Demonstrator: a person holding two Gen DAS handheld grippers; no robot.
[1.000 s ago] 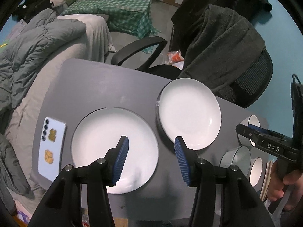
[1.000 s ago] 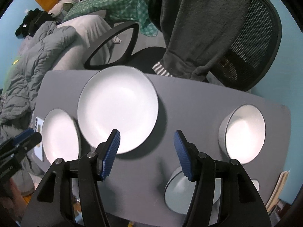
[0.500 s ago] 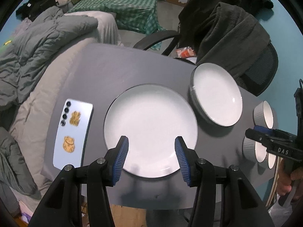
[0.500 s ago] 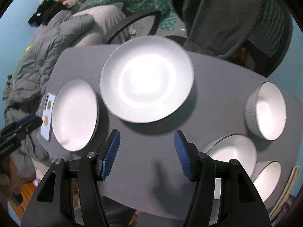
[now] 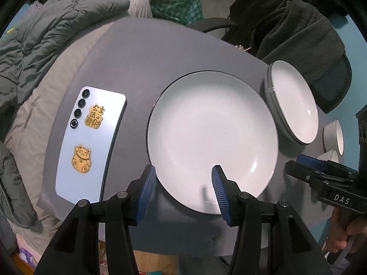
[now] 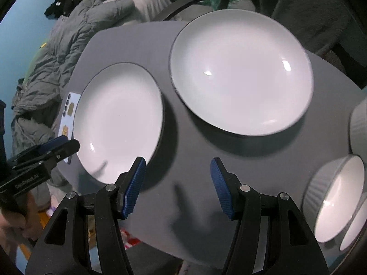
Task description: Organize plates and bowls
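A flat white plate lies on the grey table; it also shows in the right wrist view. My left gripper is open, its fingers either side of the plate's near rim, just above it. A deeper white plate sits to the right, seen large in the right wrist view. My right gripper is open and empty over bare table between the plates. Several white ribbed bowls stand at the right edge.
A light blue phone with gold stickers lies left of the flat plate. An office chair draped with a dark fleece stands behind the table. A grey duvet lies on the bed to the left.
Both grippers have come down and closer to the table. My left gripper has moved left onto the flat plate's near rim. My right gripper has shifted left toward the gap between the plates.
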